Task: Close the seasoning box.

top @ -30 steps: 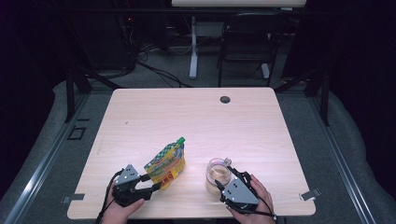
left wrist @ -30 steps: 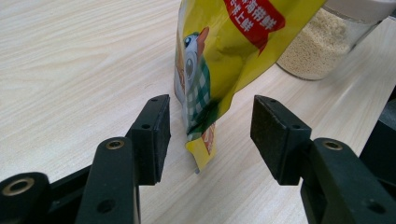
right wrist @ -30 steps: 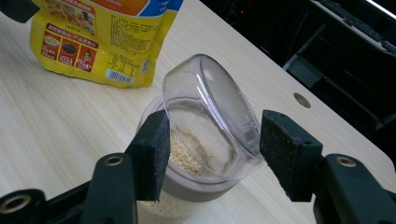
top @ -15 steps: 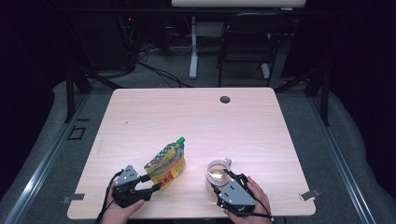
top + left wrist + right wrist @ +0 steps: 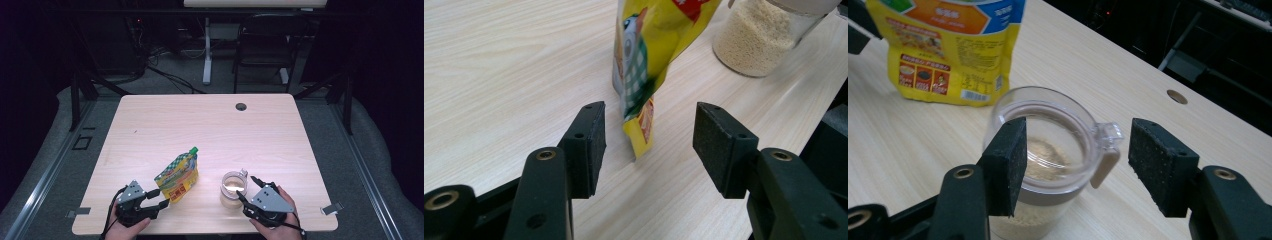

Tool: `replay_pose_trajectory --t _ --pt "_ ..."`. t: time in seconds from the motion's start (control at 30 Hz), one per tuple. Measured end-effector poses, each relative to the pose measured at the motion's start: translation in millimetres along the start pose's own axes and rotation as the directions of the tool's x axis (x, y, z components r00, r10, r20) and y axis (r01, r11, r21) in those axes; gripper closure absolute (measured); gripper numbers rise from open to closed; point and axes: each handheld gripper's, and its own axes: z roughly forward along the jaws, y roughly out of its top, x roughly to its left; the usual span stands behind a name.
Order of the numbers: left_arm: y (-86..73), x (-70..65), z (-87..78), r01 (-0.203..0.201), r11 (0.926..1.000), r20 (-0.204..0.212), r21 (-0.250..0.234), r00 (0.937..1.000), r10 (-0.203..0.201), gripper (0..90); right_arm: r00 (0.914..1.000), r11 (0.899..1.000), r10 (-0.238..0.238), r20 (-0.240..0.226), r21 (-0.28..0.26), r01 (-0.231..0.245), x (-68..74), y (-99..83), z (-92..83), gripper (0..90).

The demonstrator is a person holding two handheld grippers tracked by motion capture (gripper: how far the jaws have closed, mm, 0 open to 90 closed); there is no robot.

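1. My left gripper (image 5: pixel 646 145) has its jaws spread wide, and the bottom corner of the yellow pouch (image 5: pixel 649 65) sits between them without touching either pad. I judge the step in hand to be pinching that lower edge, so I would ease forward until the pads flank the flat of the pouch above the corner, not just its tip.
2. My right gripper (image 5: pixel 1073 170) is also spread, empty, with the clear jar (image 5: pixel 1040 150) of pale grains in the lower middle of its view. The left pad overlaps the jar's rim; the right pad stands clear of the hinged lid tab (image 5: pixel 1105 155). I would centre the jaws on the jar body below the rim, so the tab is not caught.
3. In the high view the pouch (image 5: pixel 178 175) stands leaning in the lower centre-left of the frame, its green cap (image 5: pixel 193 149) up, and the jar (image 5: pixel 233 187) is just right of it, near but apart.
4. Both stand near the front edge of the table (image 5: pixel 210 130), so I would close slowly: a nudge could topple the pouch.
5. The far part of the table bears a cable hole (image 5: pixel 241 106).
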Motion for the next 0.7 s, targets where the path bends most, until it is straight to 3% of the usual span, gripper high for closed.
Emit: replay_pose_trajectory --t 0.1,0.2,0.43,0.53,0.6,0.7 --pt "-1.6 1.8 -2.1 0.005 1.0 0.001 -0.002 1.0 -0.005 47.5 0.9981 0.998 0.06 0.009 -0.018 -0.06 -12.3 -3.0 -6.0 40.5" --pt "-2.5 2.7 -5.5 0.003 1.0 -0.002 -0.004 1.0 -0.003 47.5 0.9965 0.996 0.081 0.017 -0.023 -0.081 -18.6 -5.1 -8.8 40.5" --pt "-6.0 6.4 -13.6 0.014 0.9998 -0.007 -0.012 0.9999 -0.014 47.5 0.9824 0.983 0.181 0.047 -0.019 -0.18 -43.1 -18.0 -13.3 40.6" --pt "-7.9 9.1 -17.5 0.02 0.9996 -0.012 -0.018 0.9997 -0.02 47.5 0.9694 0.971 0.239 0.056 -0.004 -0.239 -54.3 -27.5 -12.3 40.7" --pt "-8.8 11.0 -20.0 0.021 0.9996 -0.015 -0.02 0.9997 -0.021 47.5 0.951 0.952 0.304 0.054 -0.002 -0.305 -62.8 -35.9 -10.0 40.9" --pt "-9.3 14.6 -23.0 0.036 0.9988 -0.023 -0.032 0.9991 -0.037 47.5 0.9463 0.948 0.317 0.061 0.005 -0.318 -66.4 -40.0 -8.8 41.0"
